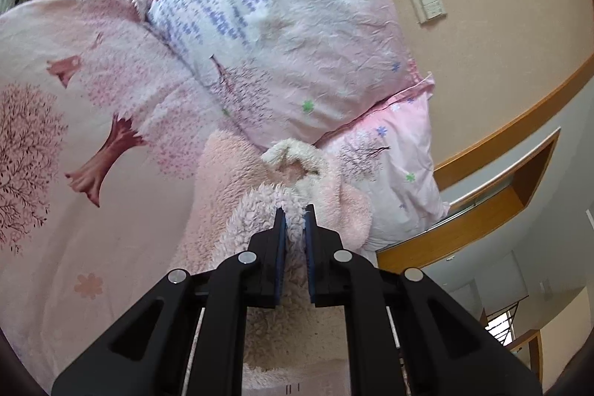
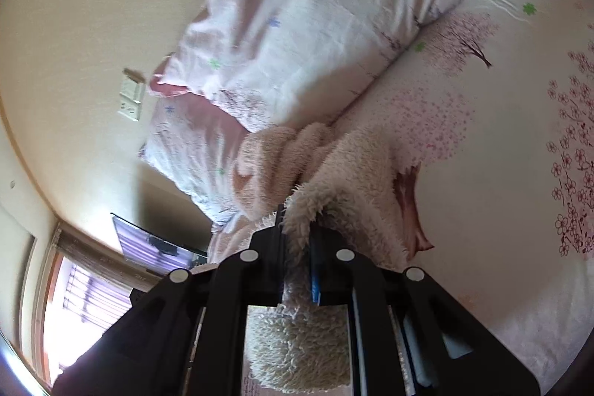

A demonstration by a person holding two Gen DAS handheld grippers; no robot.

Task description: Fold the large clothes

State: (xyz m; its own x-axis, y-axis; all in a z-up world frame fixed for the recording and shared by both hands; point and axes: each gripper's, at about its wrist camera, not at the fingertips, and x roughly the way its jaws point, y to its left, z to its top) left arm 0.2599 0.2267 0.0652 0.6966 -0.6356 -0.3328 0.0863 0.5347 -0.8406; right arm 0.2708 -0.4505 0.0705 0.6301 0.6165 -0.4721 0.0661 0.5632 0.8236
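Both cams sit right behind their own fingers, super close to the fluffy pink garment [image 1: 230, 195] on the bed [image 1: 74, 247]. The left one looks along the bed toward the pillows [image 1: 297, 43] and wall. The right one's rolled sideways and sees the same pillows [image 2: 315, 25], garment [image 2: 334, 180], wall and bedsheet [image 2: 501, 173].

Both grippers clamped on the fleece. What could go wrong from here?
1. The left gripper pinches only a thin ridge of the fleece garment; the pile may slip out under tension.
2. In the right gripper the fleece bunches over one finger, so the hold looks uneven and the fold may skew.
3. The garment's far end lies against the pillows; a pull could drag them along.
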